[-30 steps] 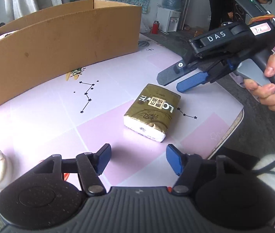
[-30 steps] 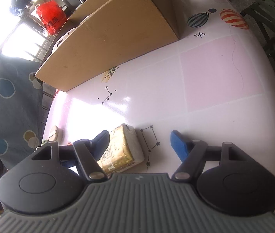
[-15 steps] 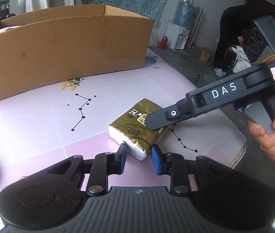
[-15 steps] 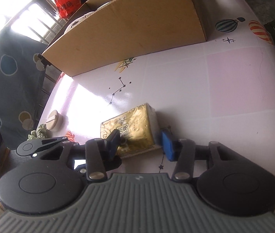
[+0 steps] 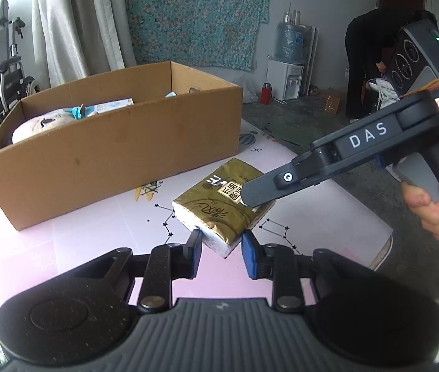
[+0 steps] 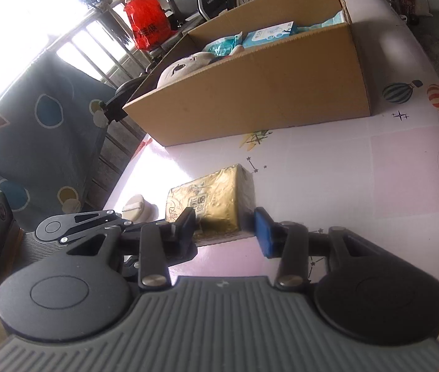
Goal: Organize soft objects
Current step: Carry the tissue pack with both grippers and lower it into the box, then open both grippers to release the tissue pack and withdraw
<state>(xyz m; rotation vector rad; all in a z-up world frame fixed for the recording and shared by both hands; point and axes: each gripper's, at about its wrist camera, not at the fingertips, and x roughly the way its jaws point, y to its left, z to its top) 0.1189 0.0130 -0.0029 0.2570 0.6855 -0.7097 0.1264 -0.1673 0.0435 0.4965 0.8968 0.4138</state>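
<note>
While the gold tissue pack (image 5: 224, 204) is hanging just above the pink counter (image 5: 64, 248), we are pinching it in both narrowed jaws, left gripper (image 5: 222, 248) and right gripper (image 6: 225, 226); next, lifting into the cardboard box (image 5: 111, 152).

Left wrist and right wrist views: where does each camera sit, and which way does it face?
Left wrist: sits behind the left gripper, facing the tissue pack and cardboard box; right gripper and the person's right hand show.
Right wrist: sits behind the right gripper, facing the same pack and box; left gripper shows.
Shared: pack, box, pink table.
</note>
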